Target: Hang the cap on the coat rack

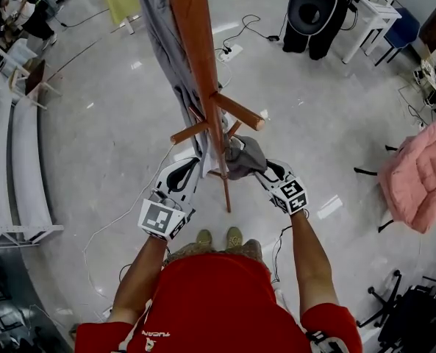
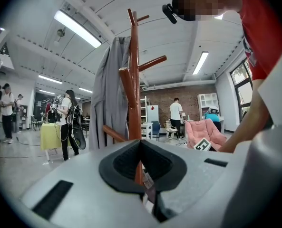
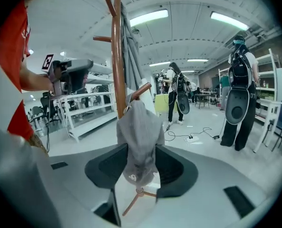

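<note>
Cap [image 3: 140,127] hung on coat rack [image 3: 115,70], R hand-held gripper [image 3: 141,151] jaws apart round it, L hand-held gripper [image 2: 141,144] closed.

No legible txt; small white print [image 1: 156,334] on red shirt [image 1: 218,293] too blurry to read.

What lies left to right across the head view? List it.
White shelving → left gripper → coat rack pole → grey cap → right gripper → pink chair.
</note>
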